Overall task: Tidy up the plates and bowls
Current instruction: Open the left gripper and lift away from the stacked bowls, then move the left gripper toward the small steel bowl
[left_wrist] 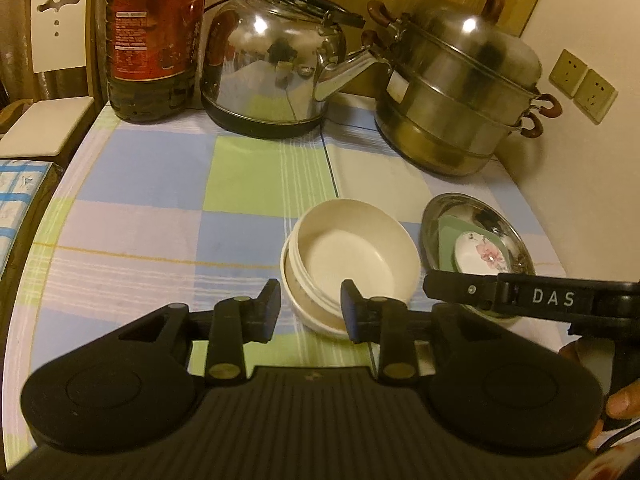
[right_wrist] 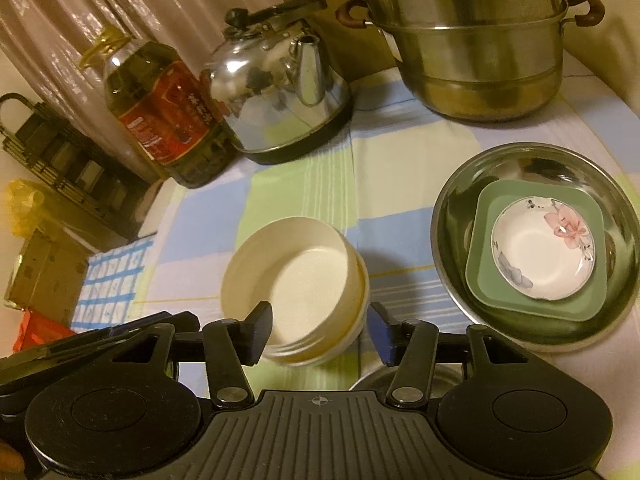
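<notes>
**Bowls nested, plates stacked**

2 cream bowls [right_wrist: 296, 288] sit nested mid-worktop [right_wrist: 208, 216]. Beside them, a steel basin [right_wrist: 532, 160] holds a green plate [right_wrist: 484, 280] and floral dish [right_wrist: 540, 248]. Left gripper [left_wrist: 310, 308] and right gripper [right_wrist: 320, 330] fingers gape, gripping nothing.

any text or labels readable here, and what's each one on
"DAS": white letters on the side of the right gripper, seen in the left wrist view.
Red label on the oil bottle: white print and characters, too small and blurred to read.
Blue and white patterned sheet beside the table: small marks, not readable.
Nothing readable on the kettle, steamer pot or dishes.
</notes>
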A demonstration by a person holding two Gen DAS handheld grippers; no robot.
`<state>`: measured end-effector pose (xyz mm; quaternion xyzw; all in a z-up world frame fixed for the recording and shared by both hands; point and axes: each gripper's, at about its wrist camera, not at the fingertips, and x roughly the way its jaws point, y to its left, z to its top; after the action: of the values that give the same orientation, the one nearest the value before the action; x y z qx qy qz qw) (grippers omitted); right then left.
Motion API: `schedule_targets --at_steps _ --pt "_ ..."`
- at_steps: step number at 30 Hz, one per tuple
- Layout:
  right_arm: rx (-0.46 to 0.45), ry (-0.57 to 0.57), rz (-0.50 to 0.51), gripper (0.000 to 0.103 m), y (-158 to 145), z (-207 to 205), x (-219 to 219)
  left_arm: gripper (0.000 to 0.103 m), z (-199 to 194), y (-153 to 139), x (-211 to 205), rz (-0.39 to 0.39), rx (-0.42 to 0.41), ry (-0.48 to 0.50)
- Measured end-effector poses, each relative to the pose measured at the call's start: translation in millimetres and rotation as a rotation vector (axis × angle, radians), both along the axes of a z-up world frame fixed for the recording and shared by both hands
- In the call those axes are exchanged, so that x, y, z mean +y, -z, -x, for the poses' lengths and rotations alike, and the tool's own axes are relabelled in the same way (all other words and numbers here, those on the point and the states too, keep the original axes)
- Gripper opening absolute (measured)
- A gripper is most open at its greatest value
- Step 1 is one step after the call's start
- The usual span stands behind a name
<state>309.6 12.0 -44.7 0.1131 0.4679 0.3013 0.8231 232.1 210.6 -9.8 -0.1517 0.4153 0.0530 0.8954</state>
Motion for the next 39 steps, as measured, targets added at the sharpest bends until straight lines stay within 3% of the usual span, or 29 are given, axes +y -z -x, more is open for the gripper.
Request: schedule_targets --at_steps 18,30,39 --pt "-0.04 -0.087 -0.066 0.057 -28.6 95.1 -38.6 0.029 105.3 -26.9 -46.5 -0.017 -0.028 -0.006" --pt "-0.061 -0.131 -0.016 0.059 -22.7 163.2 -93.5 0.029 169.4 -22.2 -98.8 -0.012 -0.004 0.027" --pt "-0.053 -0.088 0.025 0.06 -12.8 197.9 -145.9 0.029 200.1 -11.4 -129.9 -0.009 0.035 0.045"
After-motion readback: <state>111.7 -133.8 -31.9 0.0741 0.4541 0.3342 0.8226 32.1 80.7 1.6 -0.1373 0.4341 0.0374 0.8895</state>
